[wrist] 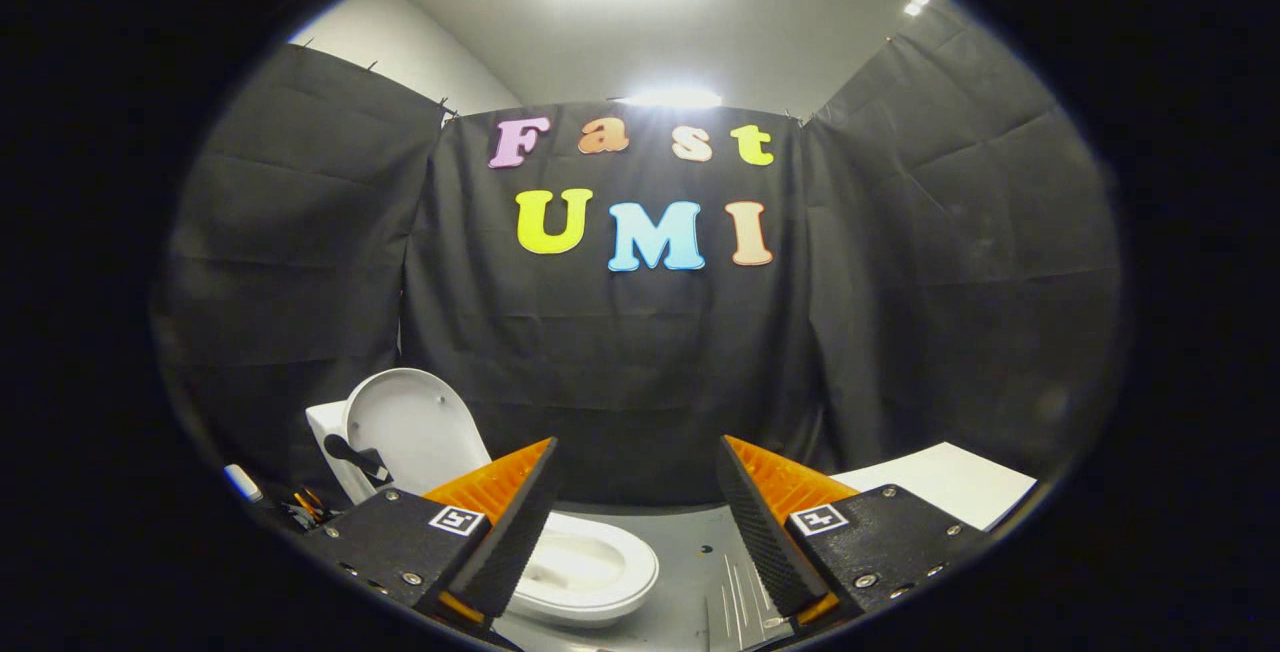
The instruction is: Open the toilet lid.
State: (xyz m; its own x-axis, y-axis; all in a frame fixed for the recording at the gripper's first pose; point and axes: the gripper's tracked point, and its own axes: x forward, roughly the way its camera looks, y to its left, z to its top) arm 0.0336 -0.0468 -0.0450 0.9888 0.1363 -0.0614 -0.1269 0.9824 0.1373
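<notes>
A small white toilet (pixel 585 572) stands on the grey floor, just ahead of and partly behind my left finger. Its lid (pixel 410 427) is raised, leaning back against the white tank (pixel 325 432), with a dark hinge piece at its base. The bowl and seat ring lie uncovered. My gripper (pixel 637 522) hangs above and a little to the right of the bowl, open wide, with nothing between its fingers. The left finger hides the near left part of the seat.
Black cloth walls close the booth behind and on both sides. A white flat board (pixel 950 487) lies beyond the right finger. Small items, among them a white marker (pixel 243 484), lie left of the tank. Grey floor (pixel 700 572) spreads right of the toilet.
</notes>
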